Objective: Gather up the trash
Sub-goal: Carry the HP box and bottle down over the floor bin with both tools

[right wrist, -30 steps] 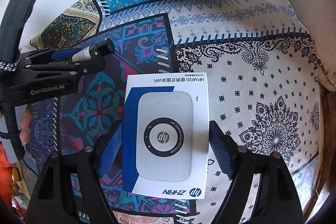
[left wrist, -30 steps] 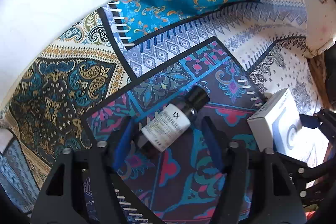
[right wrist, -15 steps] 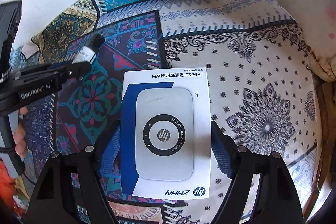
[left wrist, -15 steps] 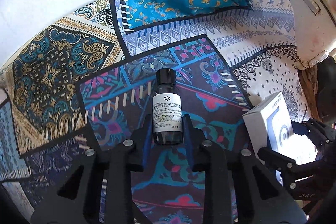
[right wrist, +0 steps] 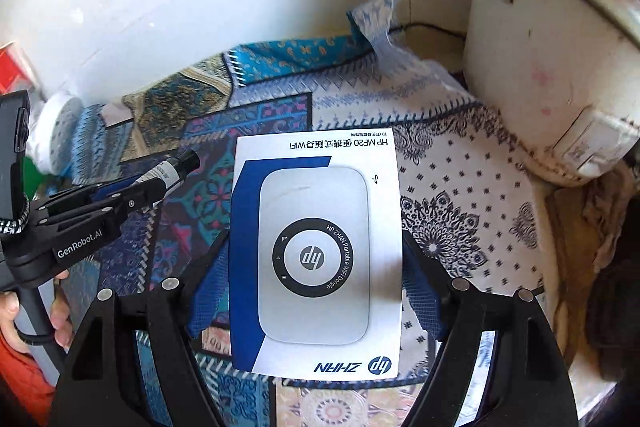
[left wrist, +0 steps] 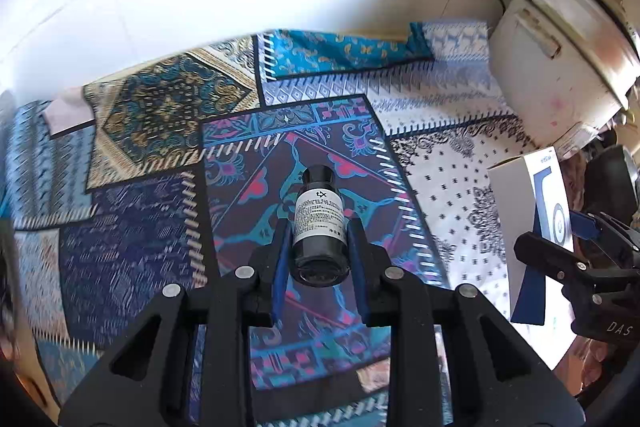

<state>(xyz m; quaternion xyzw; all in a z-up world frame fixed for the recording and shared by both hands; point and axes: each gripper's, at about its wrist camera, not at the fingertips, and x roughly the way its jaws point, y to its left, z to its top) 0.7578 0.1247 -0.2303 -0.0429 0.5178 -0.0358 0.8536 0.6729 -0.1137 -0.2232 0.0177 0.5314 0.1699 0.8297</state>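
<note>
so both hands are loaded. the left gripper [left wrist: 319,251] is pinching a small dark bottle [left wrist: 319,223] with a white label, blue pads pressed on its lower body from either side. the bottle's long axis runs straight out along the fingers, black cap pointing away from the camera and its base toward the lens. in the right wrist view the same bottle [right wrist: 168,173] sticks out past the left gripper's [right wrist: 132,189] tips, clear of the patchwork cloth [left wrist: 136,227] underneath.

the right gripper [right wrist: 316,267] has its jaws standing wide, clamped on the two long edges of a white and blue hp box [right wrist: 316,251], printed face toward the camera, long axis also running out along the fingers. from the left wrist view that box [left wrist: 532,227] sits off to the right, near but not touching the bottle.

i can't see a bin or bag anywhere in either view, so the next move hinges on finding one. neither hand is obviously nearer to a drop spot. there's a big white pot-like appliance [right wrist: 552,67] at the back right, but i wouldn't bet on that being it.

versus a second ago: back then the bottle lay diagonally on the cloth between spread left jaws, now it's gripped and lined up with them. both views show more wall and more of the room, so both hands have come up off the cloth with their loads.
</note>
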